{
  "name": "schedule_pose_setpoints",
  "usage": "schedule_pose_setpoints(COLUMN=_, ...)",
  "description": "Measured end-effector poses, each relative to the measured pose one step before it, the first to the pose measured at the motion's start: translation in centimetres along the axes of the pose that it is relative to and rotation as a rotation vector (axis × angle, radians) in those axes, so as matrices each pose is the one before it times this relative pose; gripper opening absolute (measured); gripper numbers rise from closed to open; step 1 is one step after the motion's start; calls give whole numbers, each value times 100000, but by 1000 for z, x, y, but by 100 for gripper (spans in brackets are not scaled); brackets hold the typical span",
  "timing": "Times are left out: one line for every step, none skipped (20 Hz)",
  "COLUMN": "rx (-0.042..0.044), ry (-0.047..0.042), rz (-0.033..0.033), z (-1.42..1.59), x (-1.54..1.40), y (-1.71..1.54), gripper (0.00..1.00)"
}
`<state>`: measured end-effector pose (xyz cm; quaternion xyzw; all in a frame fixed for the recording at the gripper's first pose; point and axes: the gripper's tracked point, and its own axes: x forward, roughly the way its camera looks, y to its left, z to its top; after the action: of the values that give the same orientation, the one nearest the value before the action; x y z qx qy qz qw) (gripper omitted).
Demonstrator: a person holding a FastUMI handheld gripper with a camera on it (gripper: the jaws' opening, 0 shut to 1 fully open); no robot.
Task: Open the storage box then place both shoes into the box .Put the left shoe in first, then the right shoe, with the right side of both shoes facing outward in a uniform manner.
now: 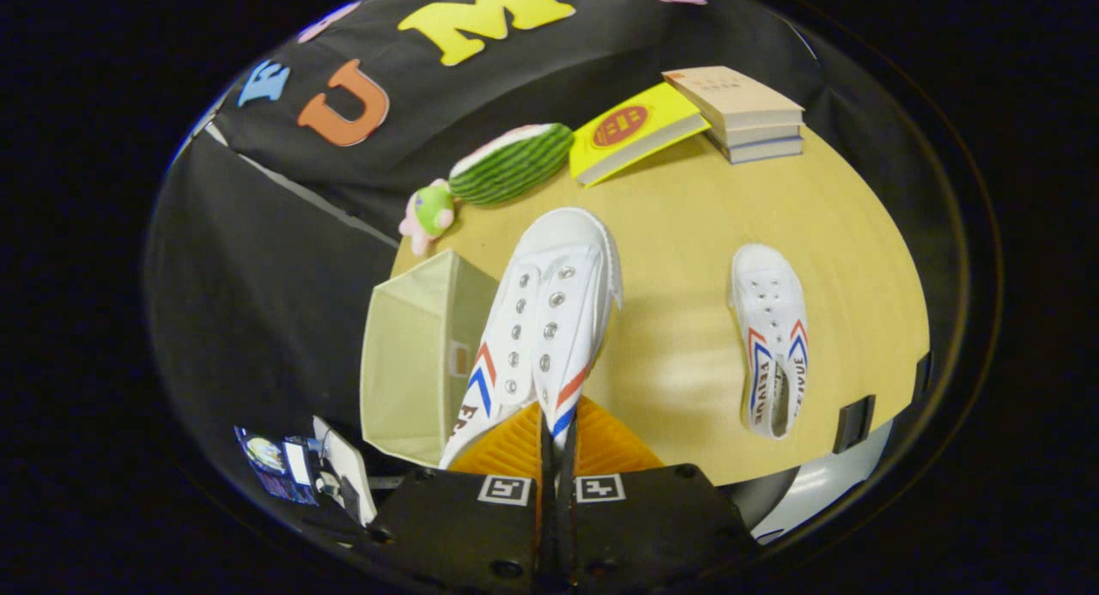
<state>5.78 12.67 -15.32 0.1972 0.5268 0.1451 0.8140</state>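
The gripper has its fingers drawn together, clamped on the heel collar of a white canvas shoe, which is held above the wooden table beside the open beige storage box. A second white shoe lies on the table, well apart from the held one. Beyond them sit a watermelon plush, a yellow book and a stack of books.

Mounted on the gripper, looking forward and down along its fingers. Close on a held shoe; table beyond, booth wall across upper frame.
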Motion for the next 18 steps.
schedule_pose_setpoints(rx=-3341, ry=-286, rz=1522, z=-125, x=-464, y=2412, gripper=5)
schedule_pose_setpoints(rx=-2447, ry=-249, rz=1104, z=-53, x=-167, y=1957, gripper=5)
schedule_pose_setpoints(rx=-2623, ry=111, rz=1121, z=-91, x=199, y=2089, gripper=5)
schedule_pose_setpoints(rx=-2343, ry=316, rz=1145, z=-69, x=588, y=2174, gripper=5)
schedule_pose_setpoints(rx=-1537, ry=650, rz=858, z=14, x=913, y=1721, gripper=6)
schedule_pose_setpoints(rx=-836, ry=950, rz=671, z=72, x=975, y=1392, gripper=5)
schedule_pose_setpoints(rx=-47, ry=1276, rz=1230, z=-164, x=1274, y=1363, gripper=6)
schedule_pose_setpoints(rx=875, ry=2222, rz=1480, z=-194, x=1708, y=1288, gripper=6)
schedule_pose_setpoints(rx=1216, ry=2417, rz=1169, z=-325, x=1683, y=903, gripper=6)
schedule_pose_setpoints(rx=1178, ry=2340, rz=625, z=-380, x=1228, y=626, gripper=6)
schedule_pose_setpoints(rx=795, ry=2724, rz=35, z=-467, x=1294, y=506, gripper=6)
schedule_pose_setpoints(rx=573, ry=2469, rz=-551, z=-382, x=1591, y=33, gripper=6)
schedule_pose_setpoints(rx=666, ry=1360, rz=-119, z=-67, x=1068, y=110, gripper=6)
schedule_pose_setpoints(rx=540, ry=226, rz=205, z=198, x=789, y=123, gripper=5)
schedule_pose_setpoints(rx=158, ry=-783, rz=-10, z=471, x=742, y=55, gripper=5)
schedule_pose_setpoints(rx=-47, ry=-436, rz=-751, z=433, x=559, y=-208, gripper=6)
schedule_pose_setpoints(rx=836, ry=343, rz=-731, z=63, x=539, y=-113, gripper=6)
schedule_pose_setpoints(rx=1160, ry=935, rz=-190, z=-40, x=603, y=-126, gripper=6)
